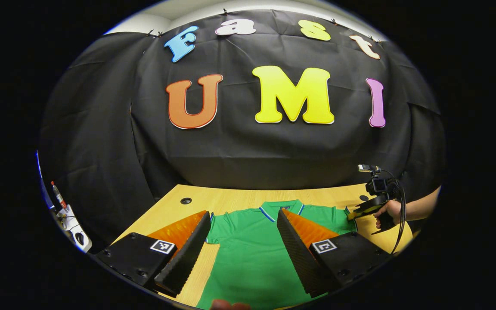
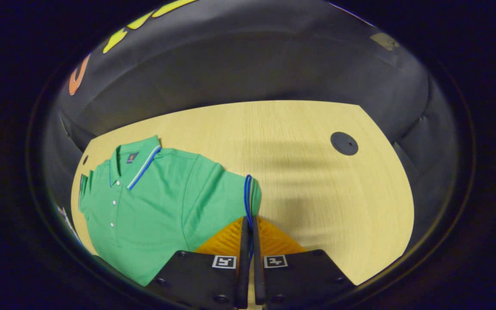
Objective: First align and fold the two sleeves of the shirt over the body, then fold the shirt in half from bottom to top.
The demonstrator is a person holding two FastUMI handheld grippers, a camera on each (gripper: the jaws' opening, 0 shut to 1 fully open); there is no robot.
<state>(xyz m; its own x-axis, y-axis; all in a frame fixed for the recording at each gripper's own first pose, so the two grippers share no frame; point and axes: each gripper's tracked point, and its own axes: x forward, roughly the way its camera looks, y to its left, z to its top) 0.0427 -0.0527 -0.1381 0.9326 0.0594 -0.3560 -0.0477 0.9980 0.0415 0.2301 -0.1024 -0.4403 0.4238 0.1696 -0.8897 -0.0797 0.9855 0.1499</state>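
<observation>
A green polo shirt [image 1: 252, 249] with blue-and-white trim lies face up on the wooden table, collar toward the booth wall. My left gripper [image 1: 241, 224] hovers open above the shirt's left part, its fingers wide apart and holding nothing. In the left gripper view the right gripper [image 1: 362, 211] sits at the shirt's far sleeve, held by a hand. In the right gripper view the shirt [image 2: 153, 202] spreads to the left, and my right gripper [image 2: 248, 224] is shut on the blue-trimmed cuff of the sleeve [image 2: 248, 196].
The table [image 2: 308, 181] has a round dark cable cap [image 2: 344, 143] at the far right and another hole [image 1: 185, 200] at the far left. White equipment [image 1: 69, 221] stands off the table's left side. A person's forearm [image 1: 418, 206] reaches in from the right.
</observation>
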